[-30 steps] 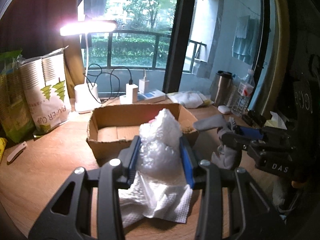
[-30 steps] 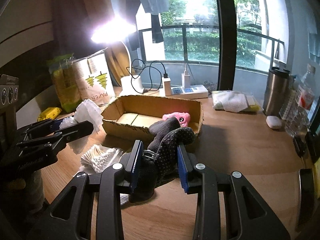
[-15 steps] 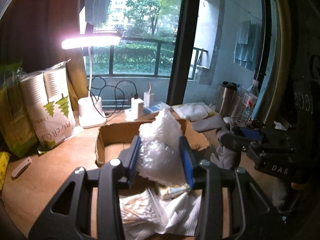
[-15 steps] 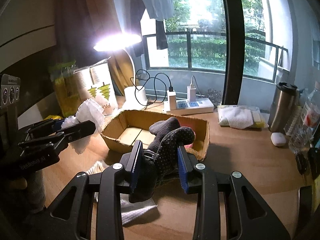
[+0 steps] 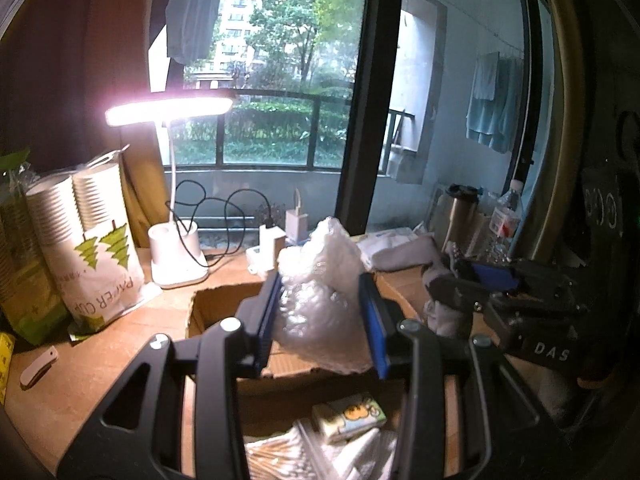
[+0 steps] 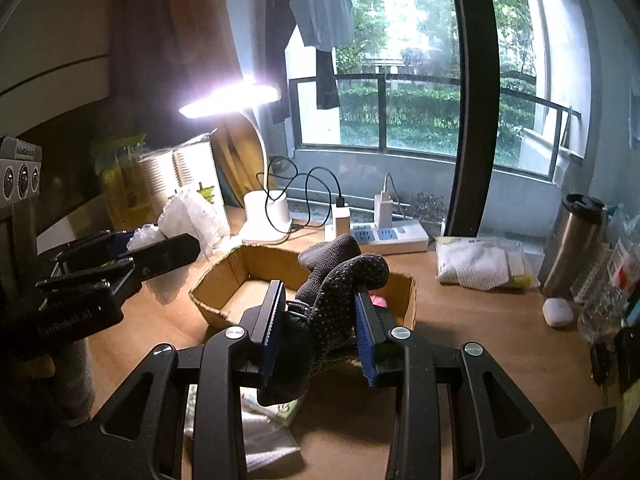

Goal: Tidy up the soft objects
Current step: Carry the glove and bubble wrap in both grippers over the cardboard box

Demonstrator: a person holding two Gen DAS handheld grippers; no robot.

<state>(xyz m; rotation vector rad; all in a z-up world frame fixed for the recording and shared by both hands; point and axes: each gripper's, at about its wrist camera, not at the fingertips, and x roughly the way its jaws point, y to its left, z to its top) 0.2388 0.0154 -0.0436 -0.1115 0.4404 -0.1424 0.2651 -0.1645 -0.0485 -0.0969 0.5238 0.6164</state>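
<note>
My left gripper (image 5: pixel 322 320) is shut on a crumpled wad of bubble wrap (image 5: pixel 320 292) and holds it above the near edge of an open cardboard box (image 5: pixel 212 308). My right gripper (image 6: pixel 320 328) is shut on a dark dotted knit glove (image 6: pixel 332 292) and holds it above the near side of the same box (image 6: pixel 240 280). A pink soft toy (image 6: pixel 378 300) lies inside the box. Each gripper shows in the other's view: the right one (image 5: pixel 484 280) with the glove, the left one (image 6: pixel 132 256) with the bubble wrap (image 6: pixel 192 216).
A lit desk lamp (image 5: pixel 176 248), a paper-cup bag (image 5: pixel 92 248) and a power strip (image 6: pixel 384 236) stand behind the box. A folded cloth (image 6: pixel 476 264), steel tumbler (image 6: pixel 572 240) and water bottle are at the right. Cotton swabs (image 5: pixel 276 456), tissue and a small packet (image 5: pixel 348 416) lie on the table below.
Both grippers have risen and moved toward the box with their loads. The tissue and cotton swabs on the table have dropped lower in the left wrist view.
</note>
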